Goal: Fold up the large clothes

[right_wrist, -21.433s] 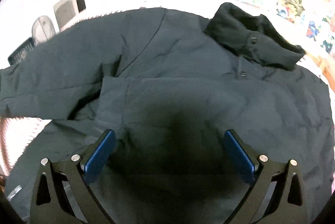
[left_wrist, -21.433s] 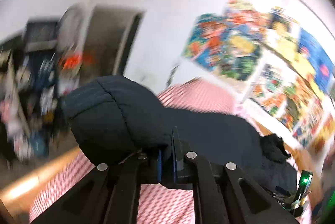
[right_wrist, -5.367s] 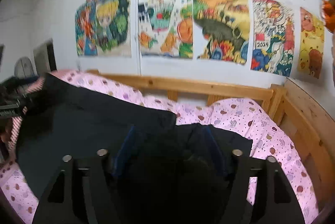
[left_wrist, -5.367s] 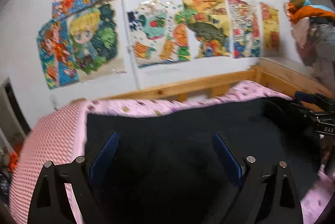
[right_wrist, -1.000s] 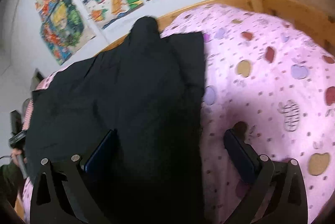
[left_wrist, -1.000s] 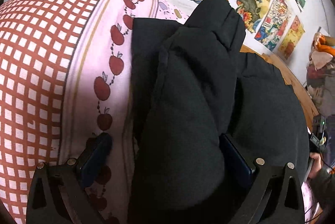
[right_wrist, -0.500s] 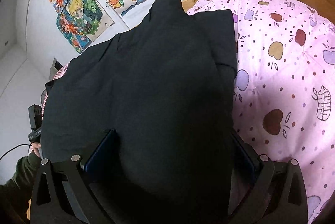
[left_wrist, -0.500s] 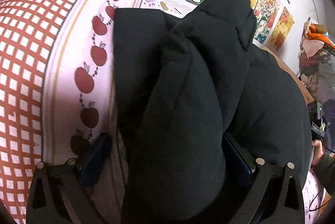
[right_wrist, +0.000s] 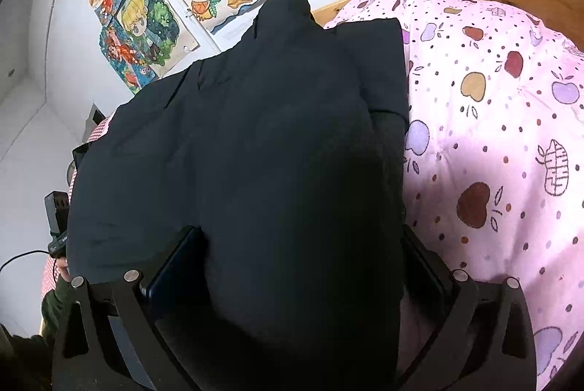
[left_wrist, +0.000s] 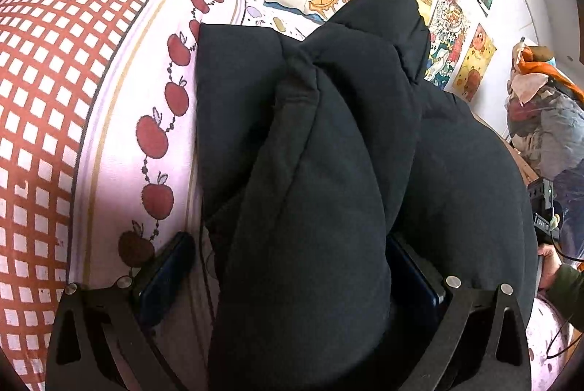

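The jacket (left_wrist: 328, 172) was dark, nearly black, and thickly padded. In the left wrist view it filled the centre and right of the frame, a puffy folded sleeve running from the bottom centre up to the upper middle, over a flatter layer whose straight edge showed at centre left. In the right wrist view the jacket (right_wrist: 255, 142) covered the centre and left of the frame, lying fairly flat with shallow creases, a bulge rising at top centre.
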`<state>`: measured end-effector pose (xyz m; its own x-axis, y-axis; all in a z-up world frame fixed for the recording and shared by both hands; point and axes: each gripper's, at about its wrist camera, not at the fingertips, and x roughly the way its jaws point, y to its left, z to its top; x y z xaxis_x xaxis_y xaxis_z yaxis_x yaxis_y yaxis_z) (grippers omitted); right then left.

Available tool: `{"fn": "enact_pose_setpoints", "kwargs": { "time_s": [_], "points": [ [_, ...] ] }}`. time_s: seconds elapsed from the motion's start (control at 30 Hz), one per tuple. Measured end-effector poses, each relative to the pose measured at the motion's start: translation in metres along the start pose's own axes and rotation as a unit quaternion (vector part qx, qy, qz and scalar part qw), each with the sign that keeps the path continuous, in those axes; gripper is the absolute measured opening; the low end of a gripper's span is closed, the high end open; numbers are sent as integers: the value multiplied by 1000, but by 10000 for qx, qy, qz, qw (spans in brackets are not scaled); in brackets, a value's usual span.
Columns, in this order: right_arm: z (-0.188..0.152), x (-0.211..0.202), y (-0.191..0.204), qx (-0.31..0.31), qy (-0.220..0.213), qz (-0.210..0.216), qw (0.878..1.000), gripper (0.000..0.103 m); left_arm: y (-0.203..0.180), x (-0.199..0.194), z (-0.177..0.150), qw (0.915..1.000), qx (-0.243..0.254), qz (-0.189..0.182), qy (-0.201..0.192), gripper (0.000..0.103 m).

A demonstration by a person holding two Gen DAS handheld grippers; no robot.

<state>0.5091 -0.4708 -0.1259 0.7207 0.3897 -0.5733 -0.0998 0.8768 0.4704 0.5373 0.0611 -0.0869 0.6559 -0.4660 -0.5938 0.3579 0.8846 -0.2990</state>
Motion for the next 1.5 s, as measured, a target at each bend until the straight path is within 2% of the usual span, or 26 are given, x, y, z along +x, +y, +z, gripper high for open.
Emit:
{"fn": "enact_pose_setpoints", "kwargs": {
  "time_s": [0.43,0.5,0.57,0.67,0.77,0.83,0.9,1.13,1.2,1.27,1.3,1.37,1.43,1.5],
  "points": [
    [-6,-3,-6,61,-12,50,10000,102,-4,4,4,10000,-17,-86,-40,103],
    [-6,-2,-6,72,3,53,10000,102,-3,2,3,9997,-54,-200,-87,102],
    [-5,0,-4,55,19,31,10000,102,2,-1,1,9985,-127,-508,-169,101],
    [-2,3,2,-13,150,-1,9999,102,4,-2,0,9981,-193,-562,-177,99],
    [1,4,9,-63,297,118,9995,96,6,1,1,9973,-284,-678,-29,84],
    [0,4,10,16,298,120,9995,92,9,0,4,9964,-398,-749,35,69],
    [-2,4,8,172,310,199,9992,88,9,-4,7,9961,-490,-721,94,61],
    [-9,8,7,574,458,230,9970,88,-17,-13,14,9983,-522,-20,268,40],
    [-12,5,12,522,389,165,9977,81,-24,-16,18,9966,-718,135,369,35],
    [-17,-2,20,343,210,30,9992,64,-29,-22,27,9947,-889,231,472,30],
    [-18,-6,23,259,129,-48,9996,59,-33,-25,30,9944,-901,262,496,28],
    [-17,-13,30,184,21,-143,9997,40,-46,-35,38,9956,-647,456,503,25],
    [-15,-21,35,249,-77,-22,9997,26,-64,-44,42,9954,-208,795,486,23],
    [-11,-32,46,248,-166,1,9996,22,-80,-54,45,9932,115,1060,465,21]
  ]
}}
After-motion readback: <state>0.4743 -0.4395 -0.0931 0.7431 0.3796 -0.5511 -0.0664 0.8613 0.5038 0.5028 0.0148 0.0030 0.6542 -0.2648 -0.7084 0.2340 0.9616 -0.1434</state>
